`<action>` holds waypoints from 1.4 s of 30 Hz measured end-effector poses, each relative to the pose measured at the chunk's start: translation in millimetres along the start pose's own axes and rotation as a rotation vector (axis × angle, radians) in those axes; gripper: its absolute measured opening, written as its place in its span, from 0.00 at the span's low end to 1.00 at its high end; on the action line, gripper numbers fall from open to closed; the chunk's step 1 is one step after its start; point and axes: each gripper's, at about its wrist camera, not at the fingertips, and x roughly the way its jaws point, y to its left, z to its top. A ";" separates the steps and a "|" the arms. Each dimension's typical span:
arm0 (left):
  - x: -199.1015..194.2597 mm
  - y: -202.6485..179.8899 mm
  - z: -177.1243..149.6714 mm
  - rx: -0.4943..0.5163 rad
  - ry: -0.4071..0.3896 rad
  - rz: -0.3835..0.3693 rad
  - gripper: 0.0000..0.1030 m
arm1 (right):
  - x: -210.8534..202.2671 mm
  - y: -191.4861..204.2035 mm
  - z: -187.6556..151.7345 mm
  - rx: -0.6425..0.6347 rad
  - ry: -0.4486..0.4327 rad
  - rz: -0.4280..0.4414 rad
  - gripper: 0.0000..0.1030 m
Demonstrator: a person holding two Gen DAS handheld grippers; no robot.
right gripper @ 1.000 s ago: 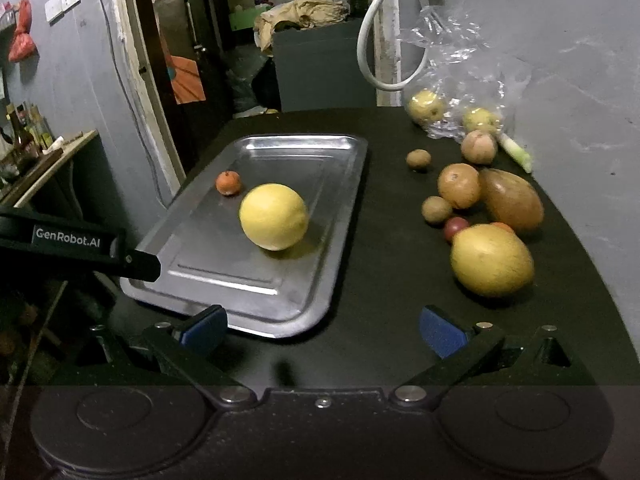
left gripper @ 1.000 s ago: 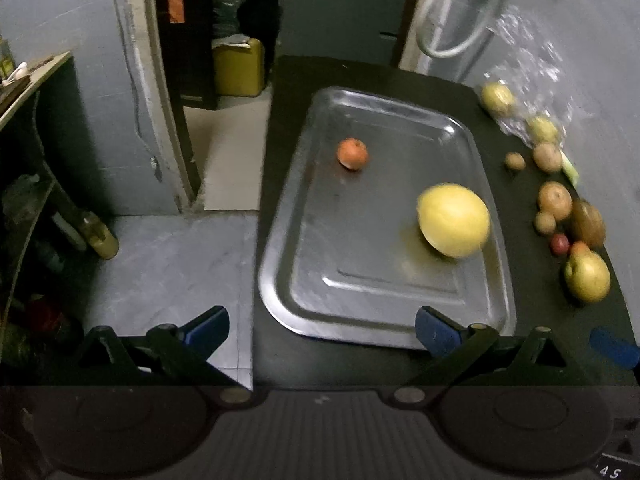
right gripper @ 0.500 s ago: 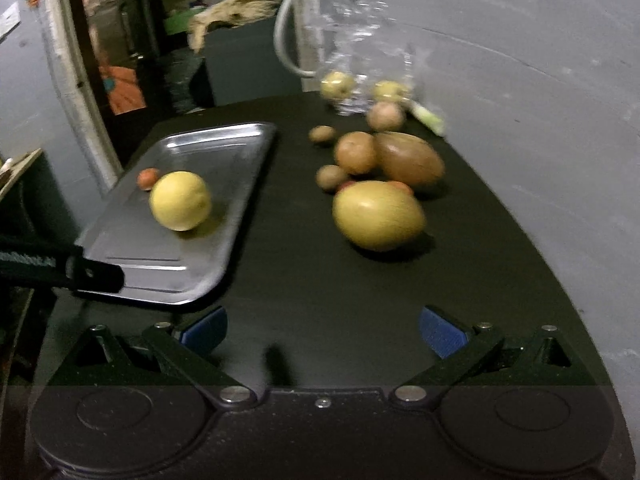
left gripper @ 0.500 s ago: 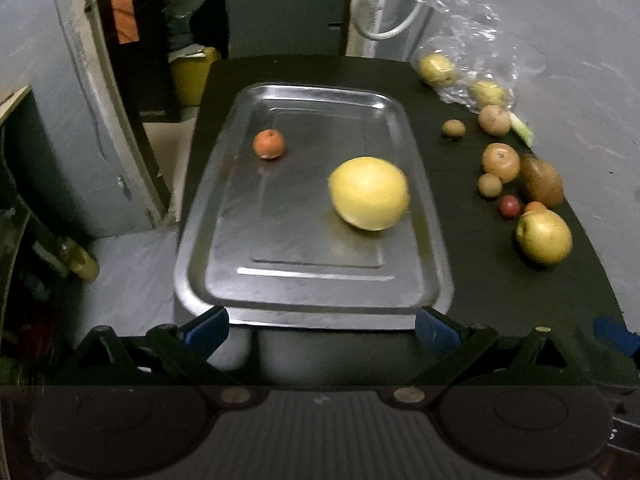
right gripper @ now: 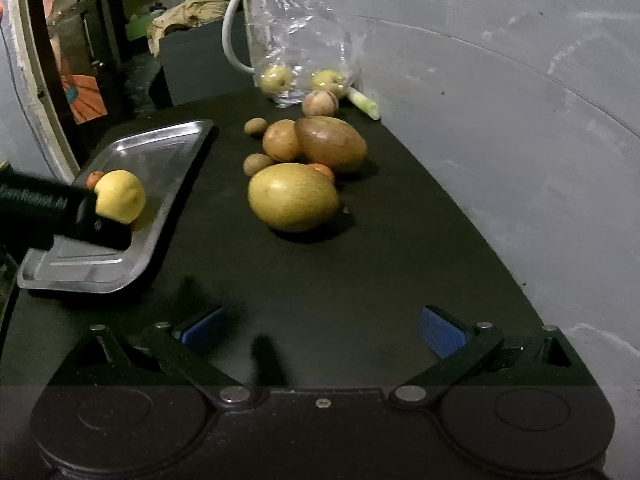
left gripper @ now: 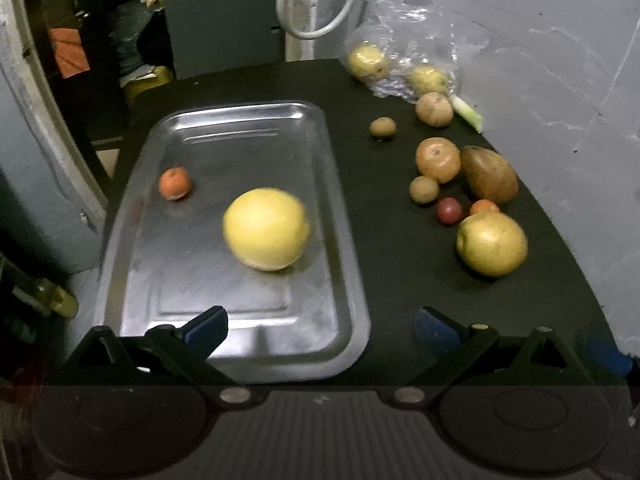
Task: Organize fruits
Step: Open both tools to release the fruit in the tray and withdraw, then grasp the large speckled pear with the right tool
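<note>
Left wrist view: tray (left gripper: 340, 216) slid to 9 o'clock versus a second ago, loose fruit pile (left gripper: 460, 184) on worktop (left gripper: 392, 264) now at 2 o'clock; yellow citrus (left gripper: 266, 229) sits mid-tray. Left gripper (left gripper: 320, 326) apart, empty. Right wrist view only: right gripper (right gripper: 322, 330) apart, mango (right gripper: 294, 197) at 12 o'clock.

Black tabletop (right gripper: 360, 248), matte, set against a grey wall. Resting directly on it: metal tray (left gripper: 340, 240) at left; loose fruit at right, including large yellow fruit (right gripper: 293, 197), brown oval fruit (right gripper: 332, 142) and orange-brown fruit (right gripper: 280, 141) touching it; clear plastic bag (right gripper: 304, 40) at the far edge
</note>
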 end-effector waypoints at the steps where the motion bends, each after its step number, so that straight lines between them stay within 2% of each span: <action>1: 2.1 -2.4 2.9 0.001 0.001 -0.005 0.99 | 0.5 -2.2 0.0 0.002 -0.005 -0.002 0.99; 8: 17.8 -15.8 21.9 -0.015 -0.004 -0.036 0.99 | 1.5 -7.2 7.1 -0.036 -0.089 0.010 0.99; 21: 57.1 -32.6 62.5 -0.047 -0.017 -0.074 0.99 | 38.0 3.7 35.0 -0.161 -0.119 0.043 0.99; 28: 75.9 -28.3 74.7 -0.123 -0.021 -0.180 0.99 | 51.3 13.5 46.4 -0.210 -0.167 0.044 0.99; 35: 92.0 -37.4 82.2 -0.096 -0.006 -0.209 0.95 | 67.6 20.3 54.3 -0.240 -0.159 0.060 0.89; 40: 99.4 -38.4 84.3 -0.110 0.007 -0.228 0.84 | 73.9 22.8 55.1 -0.249 -0.147 0.077 0.80; 42: 100.9 -38.6 85.7 -0.109 0.009 -0.239 0.75 | 76.0 23.7 55.4 -0.255 -0.140 0.081 0.71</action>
